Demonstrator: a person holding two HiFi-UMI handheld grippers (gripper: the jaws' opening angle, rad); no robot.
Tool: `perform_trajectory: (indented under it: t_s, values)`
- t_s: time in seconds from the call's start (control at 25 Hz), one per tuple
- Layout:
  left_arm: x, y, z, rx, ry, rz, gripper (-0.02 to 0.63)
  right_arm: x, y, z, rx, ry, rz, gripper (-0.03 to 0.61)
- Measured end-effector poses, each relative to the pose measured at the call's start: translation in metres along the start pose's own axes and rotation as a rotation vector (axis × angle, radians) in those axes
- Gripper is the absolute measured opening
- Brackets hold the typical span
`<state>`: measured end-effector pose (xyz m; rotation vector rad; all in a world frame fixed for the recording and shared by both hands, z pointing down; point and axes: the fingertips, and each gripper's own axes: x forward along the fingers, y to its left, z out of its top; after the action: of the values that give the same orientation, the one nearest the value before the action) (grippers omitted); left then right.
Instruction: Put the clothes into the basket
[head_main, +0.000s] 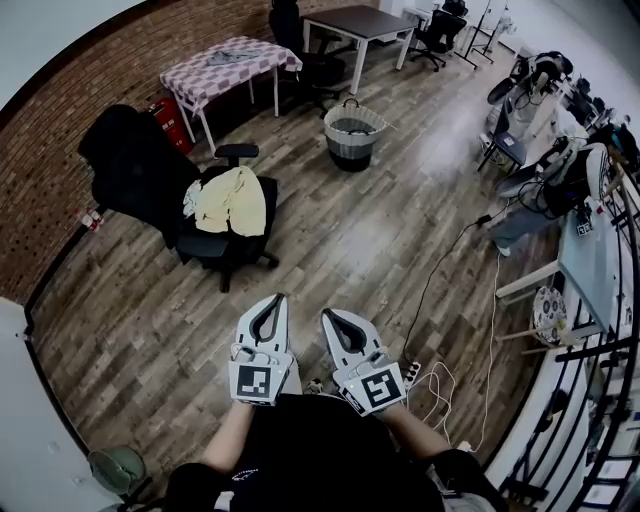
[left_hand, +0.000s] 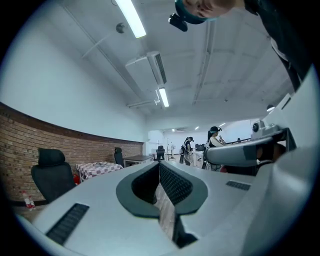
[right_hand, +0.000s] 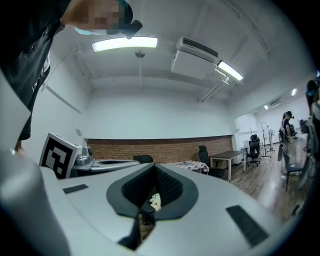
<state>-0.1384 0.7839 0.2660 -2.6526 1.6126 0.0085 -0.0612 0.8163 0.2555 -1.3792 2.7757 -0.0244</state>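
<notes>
Clothes, a pale yellow and cream heap, lay on the seat of a black office chair, at about 11 o'clock from the 2 grippers in the head view. Wood floor filled most of that view. A table with a checkered cloth stood at 12 o'clock from the chair, beside the brick wall, and a dark table stood farther off at 1 o'clock. The basket, round and grey with handles, stood on the floor at 2 o'clock from the chair, well apart from the clothes.

Both grippers were held level, side by side, low in the head view, near the person's body. The left gripper had its jaws pressed together with nothing between them. The right gripper was likewise pressed together and empty; in the right gripper view a scrap of the yellow clothes showed far off through the gap behind its tips.
</notes>
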Motion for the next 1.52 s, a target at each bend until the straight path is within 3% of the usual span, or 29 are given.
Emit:
perform_trajectory:
  t_s: [0.56,1.0,1.2,1.52]
  values:
    - [0.146,0.095,-0.014,-0.052,-0.018,0.004,0.015,0.15,-0.103,0.003,0.004,0.006,-0.047,0.009]
    - [0.223,0.167,-0.017,-0.037,-0.005,-0.005,0.015,0.248,-0.146,0.006,0.012,0.013,-0.059,0.009]
    - [0.237,0.189,-0.027,-0.044,0.024,0.021,0.015,0.282,-0.154,-0.001,0.02,0.027,-0.023,0.009]
    - [0.277,0.227,-0.036,-0.051,0.036,0.148,0.015,0.342,-0.185,-0.01,0.034,0.024,0.094,0.009]
